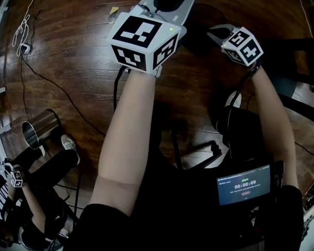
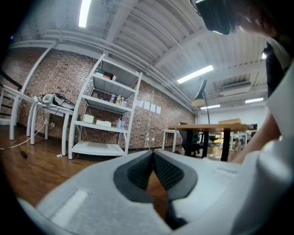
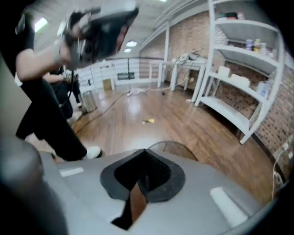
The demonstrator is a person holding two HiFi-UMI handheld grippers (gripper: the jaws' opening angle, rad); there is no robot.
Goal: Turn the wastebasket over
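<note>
While the wastebasket sat on the wood floor just beyond the right gripper, that gripper's fingers were pressed together on nothing, as were those of the left gripper, aimed level toward white shelving.

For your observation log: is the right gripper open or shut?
Shut: the right gripper has its jaws meeting at the tips, with nothing held between them.
</note>
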